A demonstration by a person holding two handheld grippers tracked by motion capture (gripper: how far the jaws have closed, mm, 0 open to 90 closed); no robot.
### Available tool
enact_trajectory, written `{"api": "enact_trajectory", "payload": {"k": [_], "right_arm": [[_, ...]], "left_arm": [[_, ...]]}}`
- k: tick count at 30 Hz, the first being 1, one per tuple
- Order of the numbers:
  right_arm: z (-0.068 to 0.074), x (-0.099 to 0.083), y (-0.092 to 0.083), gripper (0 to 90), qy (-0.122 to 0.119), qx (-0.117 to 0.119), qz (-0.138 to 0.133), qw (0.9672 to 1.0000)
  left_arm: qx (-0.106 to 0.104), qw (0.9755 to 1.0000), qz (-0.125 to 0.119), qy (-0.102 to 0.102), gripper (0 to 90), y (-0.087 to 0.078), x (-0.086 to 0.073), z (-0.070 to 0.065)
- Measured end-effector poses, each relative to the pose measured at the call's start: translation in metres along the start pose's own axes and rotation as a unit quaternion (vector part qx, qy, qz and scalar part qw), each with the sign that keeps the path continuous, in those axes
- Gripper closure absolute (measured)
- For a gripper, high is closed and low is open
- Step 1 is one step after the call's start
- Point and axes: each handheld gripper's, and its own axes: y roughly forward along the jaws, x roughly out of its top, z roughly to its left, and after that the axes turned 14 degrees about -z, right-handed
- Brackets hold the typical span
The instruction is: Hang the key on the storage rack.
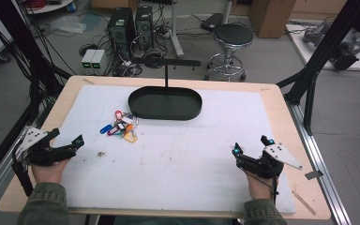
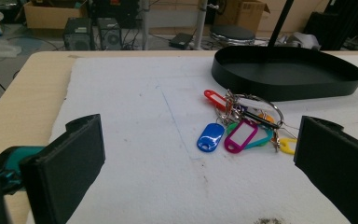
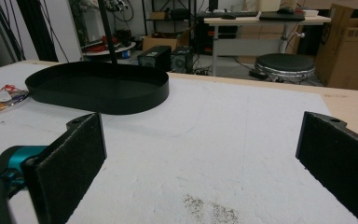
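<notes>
Bunch of keys with coloured plastic tags on a metal ring (image 1: 121, 127) lies on the white foam sheet (image 1: 183, 154) covering the wooden table (image 1: 281, 101); it sits just in front of the near-left rim of the black oval metal tray (image 1: 165, 103), close to it but apart; in the left gripper view the bunch (image 2: 242, 128) shows red, blue, magenta, teal and yellow tags fanned flat on the sheet, tray (image 2: 284, 74) behind it.

Left claw (image 1: 65, 140) rests low at the sheet's left edge, well to the near-left of the tray, held in a hand; jaws spread wide, nothing between them; the keys lie ahead of it, untouched.

Right claw (image 1: 251, 146) rests on the sheet well to the near-right of the tray, held in the other hand; jaws likewise spread wide with bare sheet between them; in the right gripper view the tray (image 3: 98, 88) stands ahead and to the left.

Small dark speck (image 1: 101, 153) on the sheet, near side of the tray, between the left claw and the keys.
</notes>
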Motion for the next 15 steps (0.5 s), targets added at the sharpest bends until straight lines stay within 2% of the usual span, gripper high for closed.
{"api": "enact_trajectory", "payload": {"k": [6,7,15], "right_arm": [[0.0010,-0.0006,-0.0007,0.5,0.009,0.001,0.006,0.9999],[0.0002,-0.0009,0.0000,0.5,0.003,0.002,0.004,1.0000],[0.0012,-0.0012,0.0007,0.5,0.002,0.002,0.007,1.0000]], "left_arm": [[-0.001,1.0000,0.001,-0.003,2.3,0.0007,-0.0003,0.0003],[0.000,1.0000,0.001,-0.004,2.3,0.0010,-0.0005,0.0005],[-0.004,1.0000,0.006,-0.005,2.3,0.0017,-0.0012,0.0009]]}}
